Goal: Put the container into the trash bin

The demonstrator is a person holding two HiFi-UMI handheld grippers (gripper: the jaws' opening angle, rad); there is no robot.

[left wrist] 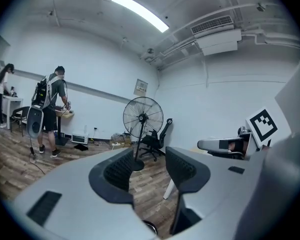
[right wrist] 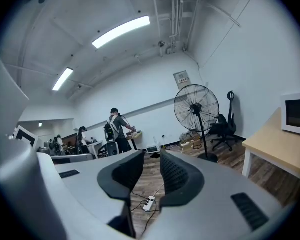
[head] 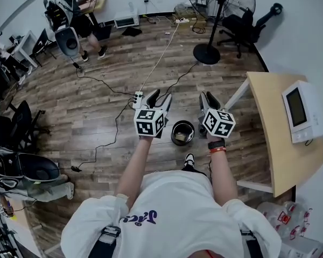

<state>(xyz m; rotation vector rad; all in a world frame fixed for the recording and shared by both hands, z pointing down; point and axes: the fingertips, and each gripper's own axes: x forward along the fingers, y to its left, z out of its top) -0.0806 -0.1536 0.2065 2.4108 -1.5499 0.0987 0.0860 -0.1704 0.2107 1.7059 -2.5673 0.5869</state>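
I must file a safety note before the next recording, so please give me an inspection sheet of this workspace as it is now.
Surface: wooden floor; wooden desk at the right.
Job's things: trash bin on the floor, seen between the grippers; inside it something tan, perhaps the container.
Clutter: plastic bottles beside the desk.
Grippers: left gripper and right gripper open, nothing between the jaws.
Cables: power strip and loose cables across the floor.
Surroundings: standing fan, office chair, white appliance on the desk, another person.
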